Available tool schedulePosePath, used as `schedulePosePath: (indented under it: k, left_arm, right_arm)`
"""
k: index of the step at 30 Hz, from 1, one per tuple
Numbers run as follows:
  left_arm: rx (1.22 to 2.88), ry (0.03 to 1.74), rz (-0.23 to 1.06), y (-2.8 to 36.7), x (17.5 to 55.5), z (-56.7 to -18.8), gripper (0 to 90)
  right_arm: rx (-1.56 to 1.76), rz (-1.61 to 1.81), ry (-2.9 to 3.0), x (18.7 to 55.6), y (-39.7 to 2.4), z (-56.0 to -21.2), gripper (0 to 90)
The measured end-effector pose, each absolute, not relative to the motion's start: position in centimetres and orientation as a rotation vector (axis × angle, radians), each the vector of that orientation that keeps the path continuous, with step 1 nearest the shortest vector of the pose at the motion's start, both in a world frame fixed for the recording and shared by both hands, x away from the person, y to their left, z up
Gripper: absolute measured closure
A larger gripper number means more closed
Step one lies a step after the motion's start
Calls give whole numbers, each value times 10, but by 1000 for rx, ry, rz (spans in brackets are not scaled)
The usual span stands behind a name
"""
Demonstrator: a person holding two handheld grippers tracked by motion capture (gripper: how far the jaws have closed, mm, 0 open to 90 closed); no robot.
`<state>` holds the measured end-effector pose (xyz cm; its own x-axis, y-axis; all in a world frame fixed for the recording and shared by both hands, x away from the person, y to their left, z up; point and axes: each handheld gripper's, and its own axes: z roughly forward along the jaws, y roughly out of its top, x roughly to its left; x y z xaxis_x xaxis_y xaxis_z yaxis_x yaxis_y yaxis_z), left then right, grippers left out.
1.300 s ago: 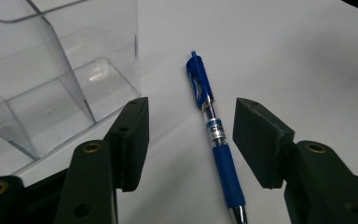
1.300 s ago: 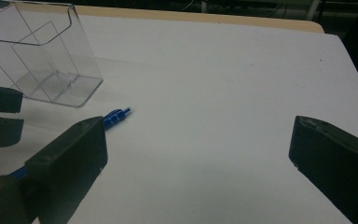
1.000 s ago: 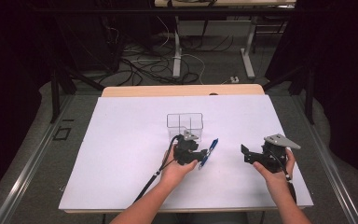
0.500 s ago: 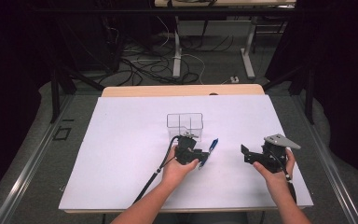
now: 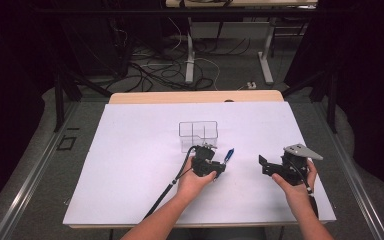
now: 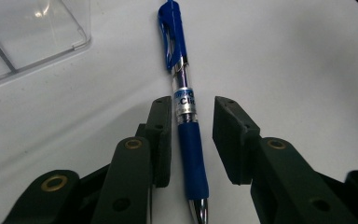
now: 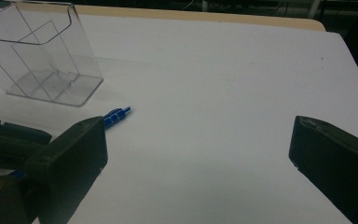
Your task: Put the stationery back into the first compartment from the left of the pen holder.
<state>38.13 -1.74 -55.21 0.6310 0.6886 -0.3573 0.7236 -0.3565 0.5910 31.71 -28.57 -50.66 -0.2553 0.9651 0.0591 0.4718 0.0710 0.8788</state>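
White covering spans the desk (image 5: 130, 165), leaving broad bare room at 9 o'clock and 12 o'clock; the near edge lies close behind both hands. Clear plastic organizer (image 5: 198, 135) stands mid-desk, its compartments vacant. Right tongs (image 5: 263, 165) hover at 3 o'clock, jaws wide apart, carrying nothing. Left tongs (image 6: 192, 140) straddle the blue pen (image 6: 185, 112), which lies on the desk just beside the organizer; jaws are parted, one pad touching the barrel. Step in hand, judged: grasping. Next move calls for closing squarely on the grip.

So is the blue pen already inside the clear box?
No, the blue pen lies on the white table between the left claw's open jaws, with the clear box off beside it.
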Motion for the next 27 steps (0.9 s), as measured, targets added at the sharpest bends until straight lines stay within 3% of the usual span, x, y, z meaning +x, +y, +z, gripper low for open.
schedulePosePath:
  k: [15,27]
  left_arm:
    - [2135,1098,-47,-19,380,-554,771]
    - [2138,1095,-36,-20,378,-554,792]
  right_arm:
    - [1429,1122,1782,318,-286,-507,39]
    - [1428,1125,1778,318,-286,-508,39]
